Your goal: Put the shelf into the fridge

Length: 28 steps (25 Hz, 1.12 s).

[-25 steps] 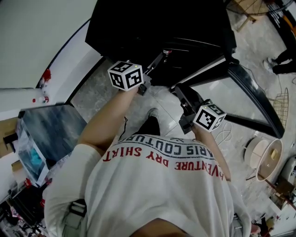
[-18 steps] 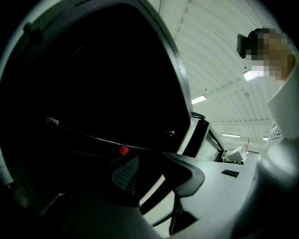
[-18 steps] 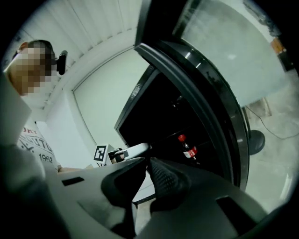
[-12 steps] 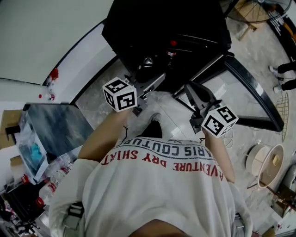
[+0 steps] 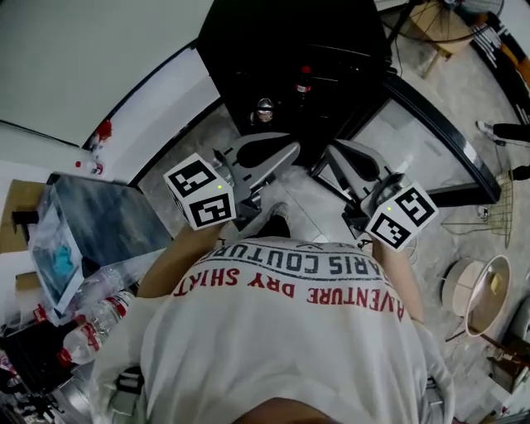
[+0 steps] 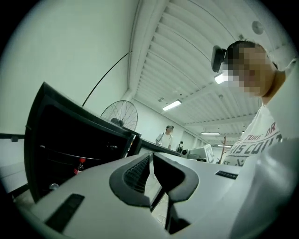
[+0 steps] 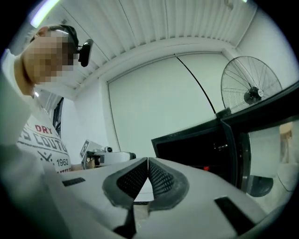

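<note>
The black fridge [image 5: 290, 45] stands open ahead of me, its glass door [image 5: 426, 137] swung out to the right. Thin shelf lines show faintly in its dark inside [image 6: 70, 151], with a red-capped bottle [image 5: 305, 83] and a round-topped can [image 5: 264, 109] there. I cannot pick out a loose shelf anywhere. My left gripper [image 5: 286, 153] is held up in front of my chest, short of the fridge, shut with nothing in it [image 6: 150, 158]. My right gripper [image 5: 335, 157] is beside it, also shut and empty [image 7: 148, 162].
A grey box [image 5: 99, 224] and several plastic bottles [image 5: 91, 319] lie at my left. A round stand [image 5: 476, 286] sits on the floor at the right, and a fan [image 5: 439, 16] beyond the door. Someone's shoes [image 5: 505, 131] show at the right edge. A person [image 6: 167, 135] stands far off.
Both grippers have drawn back from the fridge opening toward my chest and tipped upward. The left jaws have closed from part open to shut. More of the fridge's inside shows.
</note>
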Tool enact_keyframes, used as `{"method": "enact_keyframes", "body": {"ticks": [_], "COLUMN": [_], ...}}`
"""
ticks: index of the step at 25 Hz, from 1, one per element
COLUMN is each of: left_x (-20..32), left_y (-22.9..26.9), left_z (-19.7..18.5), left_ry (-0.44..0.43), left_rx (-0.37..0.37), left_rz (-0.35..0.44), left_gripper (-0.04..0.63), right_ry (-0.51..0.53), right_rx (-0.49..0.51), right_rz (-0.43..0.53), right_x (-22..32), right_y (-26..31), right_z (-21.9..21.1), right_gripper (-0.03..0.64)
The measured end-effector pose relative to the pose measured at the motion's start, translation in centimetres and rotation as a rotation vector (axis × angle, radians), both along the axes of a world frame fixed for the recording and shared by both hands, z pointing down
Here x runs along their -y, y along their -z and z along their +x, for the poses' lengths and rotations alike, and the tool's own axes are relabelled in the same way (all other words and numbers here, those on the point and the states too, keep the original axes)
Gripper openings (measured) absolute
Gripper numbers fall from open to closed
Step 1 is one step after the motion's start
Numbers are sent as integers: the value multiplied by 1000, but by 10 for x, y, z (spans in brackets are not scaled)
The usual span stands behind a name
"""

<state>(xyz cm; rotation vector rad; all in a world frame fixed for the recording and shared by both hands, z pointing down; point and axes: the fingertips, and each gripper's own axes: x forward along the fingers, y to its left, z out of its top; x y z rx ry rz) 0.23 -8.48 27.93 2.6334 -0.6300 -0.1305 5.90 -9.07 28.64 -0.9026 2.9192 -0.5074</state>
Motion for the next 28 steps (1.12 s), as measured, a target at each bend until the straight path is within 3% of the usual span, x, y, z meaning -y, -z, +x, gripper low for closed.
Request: {"method": "enact_keyframes", "body": {"ticks": [7,28], "left_x": [-23,-49], "left_y": [11,19], "left_z": [-1,7], "left_ry": [20,40], "left_rx": [36,66], "left_rz": [12,8], "left_gripper": [48,48], "right_ry": [11,22], "right_rx": [-43,-24], "right_rz": [61,49], "right_x": [-26,-49], "right_y": [14,18], "right_z": [-6,-4], "right_gripper": [25,23]}}
